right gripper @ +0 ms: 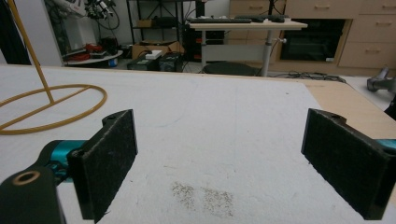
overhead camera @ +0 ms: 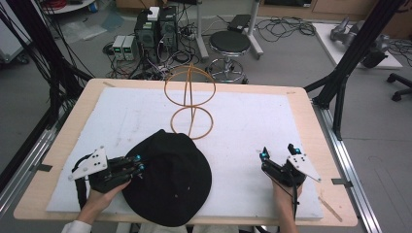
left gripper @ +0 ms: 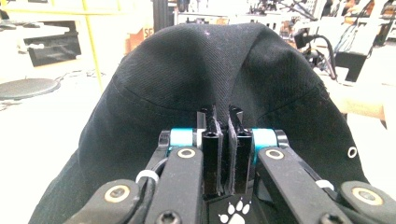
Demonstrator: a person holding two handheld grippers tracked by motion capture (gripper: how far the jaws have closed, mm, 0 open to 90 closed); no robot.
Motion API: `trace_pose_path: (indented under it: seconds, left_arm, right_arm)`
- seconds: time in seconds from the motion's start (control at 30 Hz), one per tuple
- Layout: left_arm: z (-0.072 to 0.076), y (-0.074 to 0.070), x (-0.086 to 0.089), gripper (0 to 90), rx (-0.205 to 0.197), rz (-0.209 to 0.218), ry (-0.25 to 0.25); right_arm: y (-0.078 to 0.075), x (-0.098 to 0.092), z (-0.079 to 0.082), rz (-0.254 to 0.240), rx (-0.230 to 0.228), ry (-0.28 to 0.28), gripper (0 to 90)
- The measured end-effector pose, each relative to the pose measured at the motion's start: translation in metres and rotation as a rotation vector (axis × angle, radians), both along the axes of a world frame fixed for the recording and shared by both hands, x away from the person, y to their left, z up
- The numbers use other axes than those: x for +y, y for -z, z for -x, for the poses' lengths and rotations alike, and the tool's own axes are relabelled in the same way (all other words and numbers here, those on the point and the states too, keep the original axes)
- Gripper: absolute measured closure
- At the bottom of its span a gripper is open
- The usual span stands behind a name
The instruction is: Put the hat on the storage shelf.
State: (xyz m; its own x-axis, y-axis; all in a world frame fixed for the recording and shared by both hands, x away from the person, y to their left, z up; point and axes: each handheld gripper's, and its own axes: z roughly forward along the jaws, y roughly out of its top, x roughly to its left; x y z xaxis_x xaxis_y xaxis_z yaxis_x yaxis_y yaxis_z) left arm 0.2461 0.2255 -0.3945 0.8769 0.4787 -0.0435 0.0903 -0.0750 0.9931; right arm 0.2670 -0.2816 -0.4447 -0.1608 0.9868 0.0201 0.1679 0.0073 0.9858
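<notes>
A black bucket hat point(overhead camera: 170, 182) lies on the white mat at the front middle of the table. My left gripper point(overhead camera: 138, 163) comes in from the left and is shut on a fold of the hat's left edge. In the left gripper view the black cloth point(left gripper: 210, 70) is pinched between the jaws of the left gripper point(left gripper: 223, 116), and the hat's crown rises just ahead. A gold wire hat stand point(overhead camera: 190, 104) stands behind the hat, and its base ring point(right gripper: 51, 105) lies flat on the mat. My right gripper point(overhead camera: 278, 151) rests at the front right, open; in its own view the right gripper point(right gripper: 219, 123) holds nothing.
A white mat point(overhead camera: 252, 121) covers most of the wooden table point(overhead camera: 316, 131). Black frame posts point(overhead camera: 340, 82) stand at the table's right and left sides. Beyond the far edge are a stool point(overhead camera: 229, 43) and computer boxes point(overhead camera: 155, 29) with cables on the floor.
</notes>
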Motion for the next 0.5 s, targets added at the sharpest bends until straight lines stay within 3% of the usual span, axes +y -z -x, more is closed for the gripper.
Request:
trace_pose_path:
  seconds: [0.17,0.23,0.27,0.5]
  left_arm:
    - [0.001,-0.006,-0.001,86.4,-0.02,0.033,-0.003]
    - [0.002,-0.011,0.001,86.4,-0.029,0.087,-0.007]
    - [0.002,-0.011,0.001,86.4,-0.029,0.087,-0.007]
    - [0.007,-0.027,0.014,86.4,-0.072,0.191,-0.032]
  right_arm:
    - [0.0,0.0,0.0,0.004,0.001,-0.003,9.7]
    - [0.0,0.0,0.0,0.006,-0.001,-0.004,9.7]
    - [0.0,0.0,0.0,0.006,-0.001,-0.004,9.7]
    - [0.0,-0.001,-0.001,0.001,0.002,-0.004,9.7]
